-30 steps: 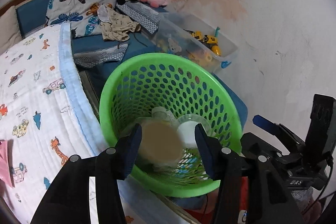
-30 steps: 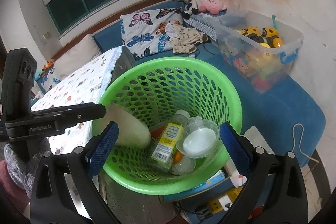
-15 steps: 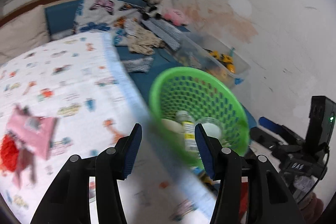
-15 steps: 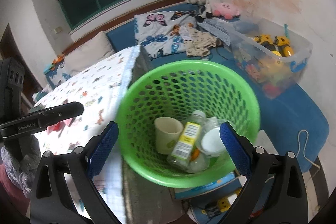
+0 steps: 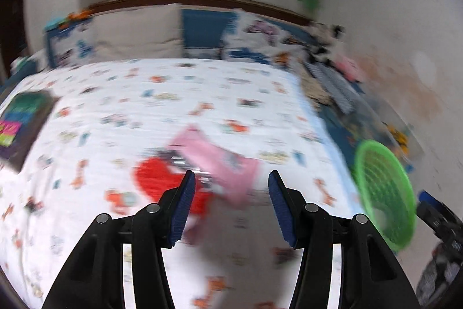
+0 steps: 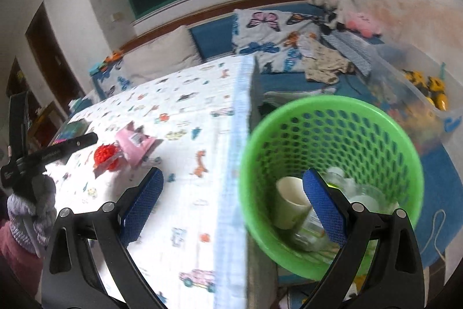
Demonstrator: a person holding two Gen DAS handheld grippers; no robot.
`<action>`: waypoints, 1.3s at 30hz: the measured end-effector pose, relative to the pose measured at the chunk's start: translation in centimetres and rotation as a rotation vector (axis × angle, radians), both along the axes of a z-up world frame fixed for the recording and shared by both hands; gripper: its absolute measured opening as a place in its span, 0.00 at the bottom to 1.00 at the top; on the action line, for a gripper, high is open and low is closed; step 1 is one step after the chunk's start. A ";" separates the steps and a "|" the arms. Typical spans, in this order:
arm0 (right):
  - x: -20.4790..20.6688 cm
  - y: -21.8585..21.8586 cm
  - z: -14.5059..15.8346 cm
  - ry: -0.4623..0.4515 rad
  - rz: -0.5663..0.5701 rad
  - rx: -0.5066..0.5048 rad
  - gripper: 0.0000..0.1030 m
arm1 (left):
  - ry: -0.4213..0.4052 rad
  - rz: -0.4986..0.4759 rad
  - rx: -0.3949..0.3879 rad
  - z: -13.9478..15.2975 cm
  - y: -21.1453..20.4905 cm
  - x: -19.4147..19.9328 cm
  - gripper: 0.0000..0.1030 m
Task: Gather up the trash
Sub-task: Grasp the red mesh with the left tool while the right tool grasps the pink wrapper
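Bedspread (image 5: 202, 94), blurred wrappers (image 5: 220, 164) (pink, red) – indistinct

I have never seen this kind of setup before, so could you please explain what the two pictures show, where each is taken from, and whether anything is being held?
There is no robot here. A person carries a hand-held gripper in each hand, and each one has a wide-angle camera looking forward along its two fingers.

In the left view, the left hand-held gripper points at a pink wrapper and a red item lying on a patterned blanket; the picture is blurred.

In the right view, the right hand-held gripper faces the bed edge and a green basket already containing a cup and other trash.

Both grippers are open and hold nothing.
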State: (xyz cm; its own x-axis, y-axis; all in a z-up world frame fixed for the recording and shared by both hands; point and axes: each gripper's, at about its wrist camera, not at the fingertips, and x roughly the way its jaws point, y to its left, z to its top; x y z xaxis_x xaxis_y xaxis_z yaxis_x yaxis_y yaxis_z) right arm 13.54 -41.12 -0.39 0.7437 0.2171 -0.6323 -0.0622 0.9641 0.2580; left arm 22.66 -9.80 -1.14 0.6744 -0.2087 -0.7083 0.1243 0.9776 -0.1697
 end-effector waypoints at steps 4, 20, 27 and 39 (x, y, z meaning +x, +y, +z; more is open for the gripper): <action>1.4 2.1 0.1 0.013 0.056 0.003 0.93 | 0.064 0.084 -0.009 -1.4 2.6 1.5 0.49; 6.3 8.7 -0.6 0.065 0.228 -0.036 0.93 | 0.195 0.076 -0.223 -5.1 5.9 3.3 0.26; 8.3 11.7 -1.1 0.081 0.313 -0.049 0.93 | 0.152 0.085 -0.236 -4.0 7.7 2.3 0.19; 12.0 18.9 -4.4 0.142 0.557 -0.131 0.93 | 0.052 0.118 -0.232 -0.7 12.7 0.2 0.19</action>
